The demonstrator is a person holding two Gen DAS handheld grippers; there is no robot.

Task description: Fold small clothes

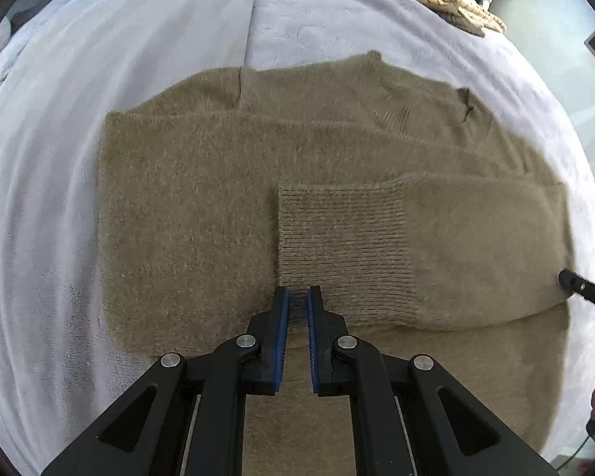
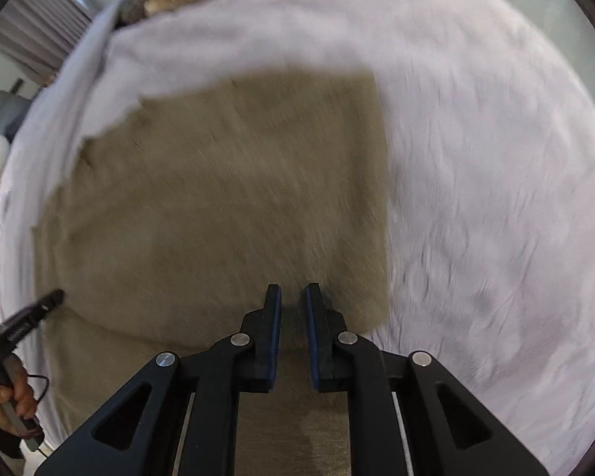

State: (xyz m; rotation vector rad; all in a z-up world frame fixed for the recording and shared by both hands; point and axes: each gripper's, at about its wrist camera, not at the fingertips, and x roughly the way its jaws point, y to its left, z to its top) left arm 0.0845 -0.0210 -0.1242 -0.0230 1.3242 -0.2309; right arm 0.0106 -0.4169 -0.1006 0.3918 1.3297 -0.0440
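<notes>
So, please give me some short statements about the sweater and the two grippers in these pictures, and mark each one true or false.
1. The sweater is olive-brown. True.
2. The sweater lies on a dark wooden floor. False: it lies on a pale lilac blanket.
3. A sleeve with a ribbed cuff is folded across the body. True.
4. The left gripper is spread wide open. False: its jaws stand close, with a narrow gap.
5. The right gripper lifts the sweater high. False: the sweater lies flat.
</notes>
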